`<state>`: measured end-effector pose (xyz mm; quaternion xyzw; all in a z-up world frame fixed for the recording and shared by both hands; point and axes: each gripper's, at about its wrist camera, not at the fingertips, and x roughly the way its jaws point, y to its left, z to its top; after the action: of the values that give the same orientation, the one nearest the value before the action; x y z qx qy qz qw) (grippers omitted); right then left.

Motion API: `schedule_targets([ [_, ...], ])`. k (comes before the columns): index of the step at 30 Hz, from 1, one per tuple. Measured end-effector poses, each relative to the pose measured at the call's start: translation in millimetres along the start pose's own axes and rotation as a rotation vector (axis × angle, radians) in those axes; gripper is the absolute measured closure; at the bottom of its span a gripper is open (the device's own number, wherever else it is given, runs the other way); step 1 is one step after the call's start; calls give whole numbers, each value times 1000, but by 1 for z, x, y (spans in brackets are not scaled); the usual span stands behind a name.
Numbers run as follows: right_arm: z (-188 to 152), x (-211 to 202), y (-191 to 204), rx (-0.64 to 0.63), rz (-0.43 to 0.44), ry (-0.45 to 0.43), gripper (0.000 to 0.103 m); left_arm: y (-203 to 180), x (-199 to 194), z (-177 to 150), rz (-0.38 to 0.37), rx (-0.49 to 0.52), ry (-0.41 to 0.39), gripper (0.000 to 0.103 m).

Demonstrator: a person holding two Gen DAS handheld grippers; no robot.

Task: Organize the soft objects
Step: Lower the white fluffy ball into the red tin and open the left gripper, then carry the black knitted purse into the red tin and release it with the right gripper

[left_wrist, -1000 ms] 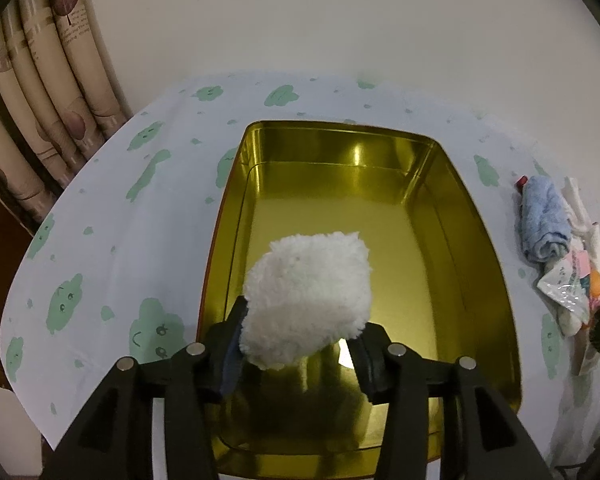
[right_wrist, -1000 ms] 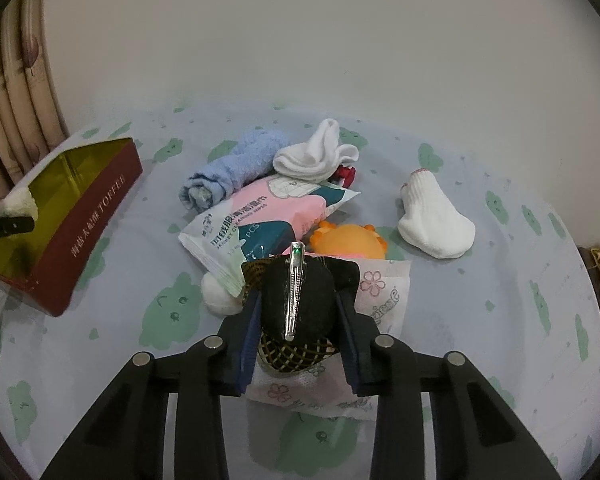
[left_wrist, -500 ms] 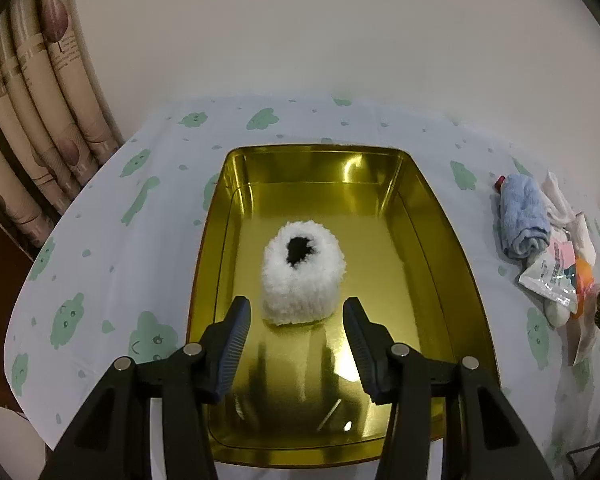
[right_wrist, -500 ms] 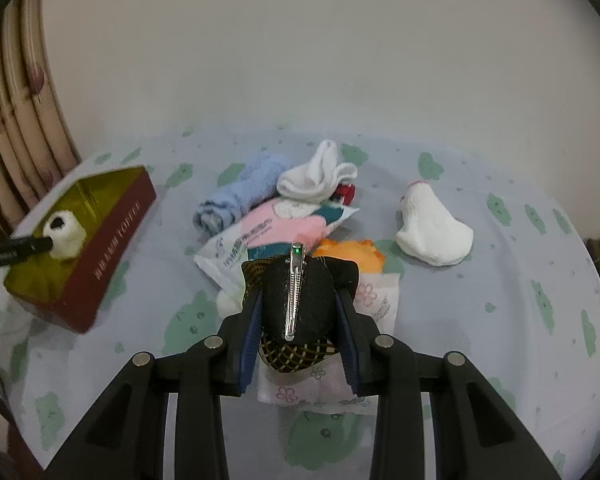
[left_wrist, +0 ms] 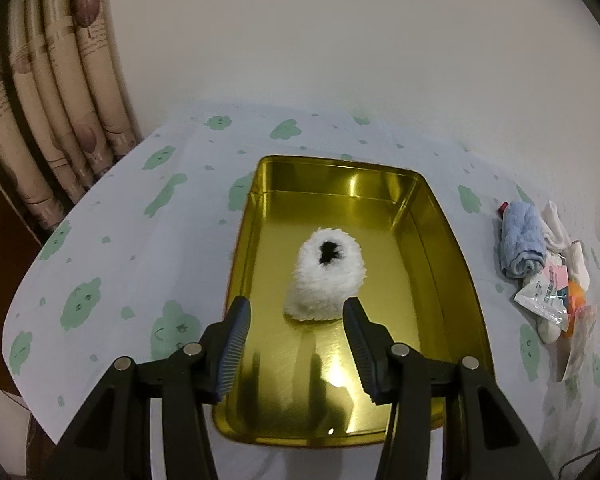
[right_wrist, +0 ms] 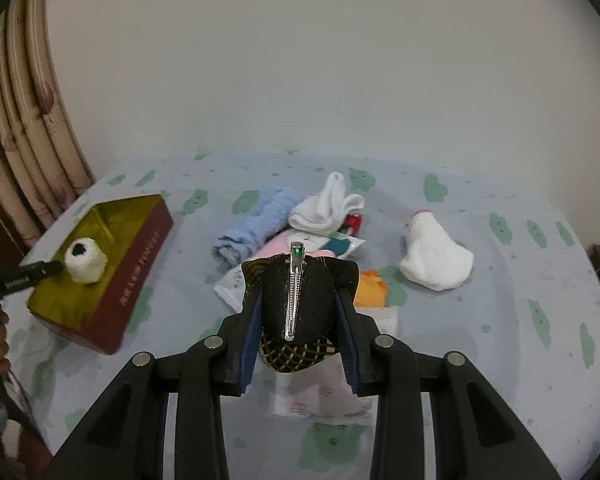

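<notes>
Currently the left gripper (left_wrist: 296,320) stands wide open and holds nothing, its blue ribbed pads (left_wrist: 233,344) apart over the near half of the tin (left_wrist: 444,248). The fluffy roll (left_wrist: 326,276) sits upright on the tin's gold floor, just beyond the fingertips and touching neither pad — white, shaggy pile, roughly cylindrical, with a dark hole at the centre of its top face. In the right wrist view the same roll (right_wrist: 85,261) shows near the tin's (right_wrist: 136,280) near-left end, with one left finger just beside it; the tin is dark red outside, gold inside.

The right gripper (right_wrist: 298,312) is closed on a black hair clip (right_wrist: 298,296) — a dark padded body with gold-checked mesh hanging below and a silver metal clip along its top, green dot at the far tip. It is held above the table.

On the cloth (right_wrist: 500,320), white with green cloud prints, lies the pile: blue towel roll (right_wrist: 256,224), white sock (right_wrist: 328,206) touching it, wipes pack (right_wrist: 236,284) partly hidden behind the clip, an orange item (right_wrist: 371,289). A second white sock (right_wrist: 436,256) lies apart, to the right.
</notes>
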<state>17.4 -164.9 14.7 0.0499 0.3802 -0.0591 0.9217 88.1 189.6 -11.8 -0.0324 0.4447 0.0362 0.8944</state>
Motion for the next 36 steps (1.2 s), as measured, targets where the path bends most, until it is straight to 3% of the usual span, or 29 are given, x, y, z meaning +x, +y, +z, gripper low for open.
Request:
schedule_targets([
  [10,13,0,25,-63,18,0,71,21,-8,-7,7,-55,-5,54],
  [22,23,23,126,-229,161,42,71,63,-15,-12,55,-199,-11,54],
  [33,47,78,198,-309,236,92,71,81,-23,-10,91,-276,-63,54],
  [36,53,98,213,-323,231,113,71,83,-18,-10,88,-282,-42,54],
])
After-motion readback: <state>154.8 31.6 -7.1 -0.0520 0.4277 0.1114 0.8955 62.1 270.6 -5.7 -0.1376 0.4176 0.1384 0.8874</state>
